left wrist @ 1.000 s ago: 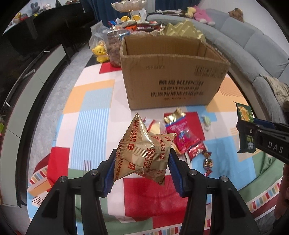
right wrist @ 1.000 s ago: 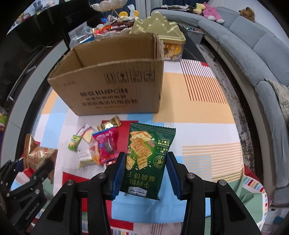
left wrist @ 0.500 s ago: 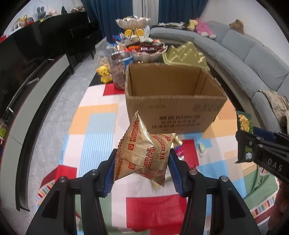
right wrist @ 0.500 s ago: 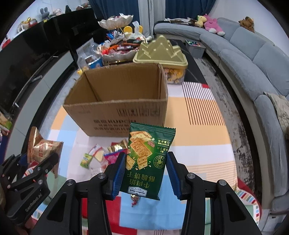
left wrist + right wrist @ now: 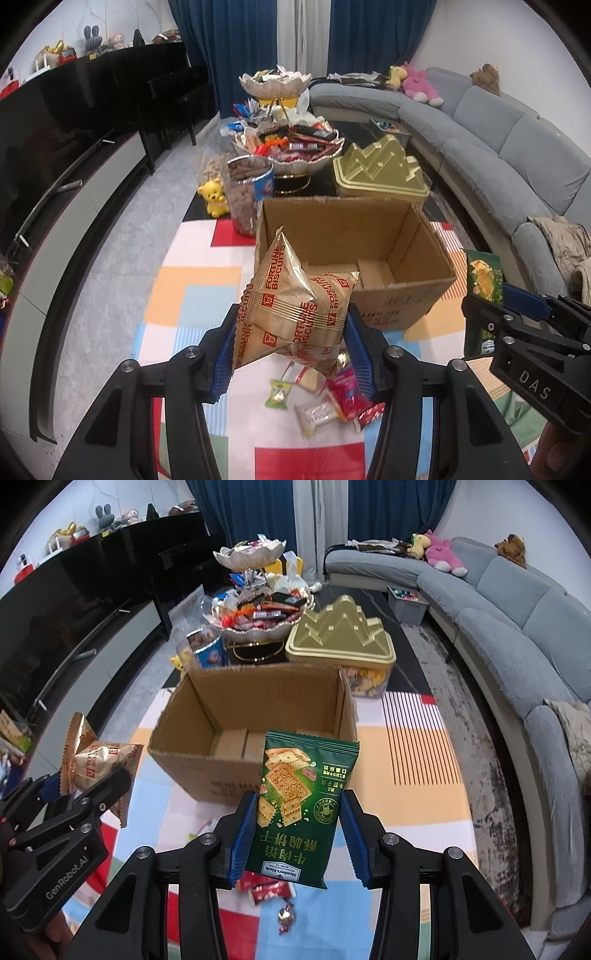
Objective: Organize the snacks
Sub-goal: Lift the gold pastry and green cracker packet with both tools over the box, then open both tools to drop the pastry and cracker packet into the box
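Carrying two snack packets toward the open cardboard box [image 5: 354, 258] is judged to be the step in hand. A gold Fortune Biscuits packet [image 5: 295, 314] is clenched between the blue pads of the left gripper [image 5: 291, 354], held in the air just in front of the box's near wall. A green cracker packet [image 5: 303, 805] is clamped upright in the right gripper [image 5: 297, 830], also in front of the near wall, to the right of the biscuit packet. The box interior is seen to be bare down to its bottom flaps.

For a clean drop, each packet should be taken over the near rim until it hangs fully above the opening, and only then should the pads be released. The hanging lower corners of both packets are judged likely to catch on the rim if they are brought in too low. Space should be kept between the two grippers so they are not knocked together over the box.

Several small wrapped sweets [image 5: 332, 398] are left on the patchwork-covered counter [image 5: 192, 288] in front of the box. A tiered candy dish [image 5: 288, 144] and a gold tin [image 5: 380, 173] stand behind the box.
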